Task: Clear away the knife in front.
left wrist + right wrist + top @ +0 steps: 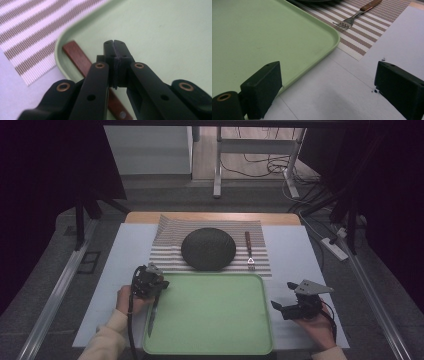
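A knife with a red-brown wooden handle lies along the left side of the light green tray, its blade toward the person. My left gripper hovers over the handle. Its pads are pressed together and shut, with nothing visible between them, and the handle passes beneath the jaws. My right gripper stands open over the white table just right of the tray, with its jaws wide apart and nothing between them. A person's hand holds each gripper.
A dark round plate sits on a striped placemat beyond the tray. A fork with a wooden handle lies on the mat right of the plate, and is in the right gripper view. A white sheet covers the table.
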The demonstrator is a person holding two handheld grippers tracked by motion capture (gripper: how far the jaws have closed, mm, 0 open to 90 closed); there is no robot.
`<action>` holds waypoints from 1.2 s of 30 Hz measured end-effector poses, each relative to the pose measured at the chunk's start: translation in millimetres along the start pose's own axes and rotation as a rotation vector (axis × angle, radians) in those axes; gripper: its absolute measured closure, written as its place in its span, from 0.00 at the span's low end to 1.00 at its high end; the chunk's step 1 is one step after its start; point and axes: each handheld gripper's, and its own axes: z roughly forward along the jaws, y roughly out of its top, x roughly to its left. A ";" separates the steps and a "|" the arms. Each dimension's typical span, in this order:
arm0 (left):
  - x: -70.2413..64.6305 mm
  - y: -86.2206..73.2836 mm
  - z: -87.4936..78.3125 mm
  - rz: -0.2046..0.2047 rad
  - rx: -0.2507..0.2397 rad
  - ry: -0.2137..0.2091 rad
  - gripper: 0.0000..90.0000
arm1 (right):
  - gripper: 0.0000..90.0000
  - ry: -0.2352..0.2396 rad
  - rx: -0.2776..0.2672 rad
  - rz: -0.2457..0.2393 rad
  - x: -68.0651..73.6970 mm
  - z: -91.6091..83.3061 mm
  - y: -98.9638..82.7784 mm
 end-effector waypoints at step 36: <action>-2.3 -67.2 -58.8 -0.108 -0.193 0.100 0.28 | 0.08 -0.004 -0.026 -0.007 0.9 -2.9 0.3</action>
